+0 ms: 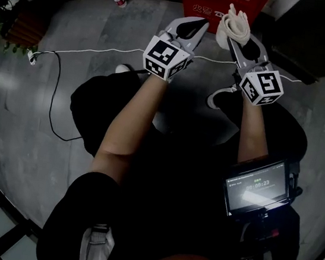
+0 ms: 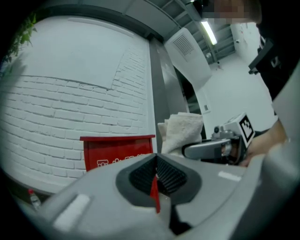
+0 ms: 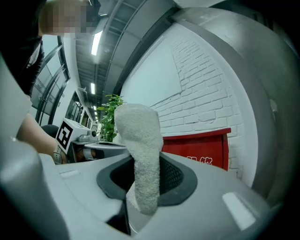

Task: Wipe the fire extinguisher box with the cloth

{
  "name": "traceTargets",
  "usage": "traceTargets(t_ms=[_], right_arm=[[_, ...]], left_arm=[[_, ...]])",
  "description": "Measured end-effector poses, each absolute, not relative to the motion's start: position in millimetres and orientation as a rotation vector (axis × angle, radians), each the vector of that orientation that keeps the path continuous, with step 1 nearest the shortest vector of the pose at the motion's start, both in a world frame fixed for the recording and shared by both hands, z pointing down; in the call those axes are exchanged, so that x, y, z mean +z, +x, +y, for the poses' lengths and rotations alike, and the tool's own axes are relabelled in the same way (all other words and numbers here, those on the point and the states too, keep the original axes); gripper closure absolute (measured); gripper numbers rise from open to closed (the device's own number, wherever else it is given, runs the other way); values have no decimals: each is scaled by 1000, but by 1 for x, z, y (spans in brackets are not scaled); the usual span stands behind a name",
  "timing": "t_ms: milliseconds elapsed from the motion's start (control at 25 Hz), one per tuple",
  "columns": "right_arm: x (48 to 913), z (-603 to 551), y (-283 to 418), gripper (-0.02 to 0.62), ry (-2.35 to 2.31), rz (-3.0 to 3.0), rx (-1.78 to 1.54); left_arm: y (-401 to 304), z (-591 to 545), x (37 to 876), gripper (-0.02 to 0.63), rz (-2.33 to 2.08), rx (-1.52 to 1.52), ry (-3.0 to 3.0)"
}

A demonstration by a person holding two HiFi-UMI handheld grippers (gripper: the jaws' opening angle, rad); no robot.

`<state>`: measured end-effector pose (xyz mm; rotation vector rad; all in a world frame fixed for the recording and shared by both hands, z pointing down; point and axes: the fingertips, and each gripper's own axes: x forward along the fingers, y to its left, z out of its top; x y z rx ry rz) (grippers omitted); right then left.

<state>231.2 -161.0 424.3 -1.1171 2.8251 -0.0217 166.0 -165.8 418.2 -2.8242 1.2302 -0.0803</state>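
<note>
The grey stone floor (image 1: pixel 90 44) and the white brick wall (image 2: pixel 70 103) frame the scene. The red fire extinguisher box (image 1: pixel 222 2) stands on this floor against the wall, straight ahead of both grippers.

The white folded terry cloth (image 3: pixel 140 150) is in the right gripper (image 1: pixel 239 46). Its jaws are closed on the lower part of the cloth, and the upper part stands up free above them. The left gripper (image 1: pixel 192 22) holds nothing. Its jaws are pressed together and leave only a thin slit, through which a bit of the red box shows.

The wiping itself seems not yet begun. The cloth is gripped and is pointed at the box, but in both gripper views the box appears apart from it. The whole box therefore remains to be wiped.

As for writing, the front of the box carries white characters, but they are cut off and too blurred to read. The small black screen (image 1: pixel 256 188) near the right forearm shows light digits, which are too small to read with certainty. Each gripper's cube bears black-and-white square markers (image 1: pixel 163 57), which are patterns and no words.
</note>
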Motion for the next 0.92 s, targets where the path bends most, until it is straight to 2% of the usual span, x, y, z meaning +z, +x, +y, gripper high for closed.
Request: traceTargets(t_ms=[920], right_arm=[[435, -160, 236, 488, -1164, 2861, 3]], left_arm=[[179, -168, 429, 604, 1250, -41, -2890]])
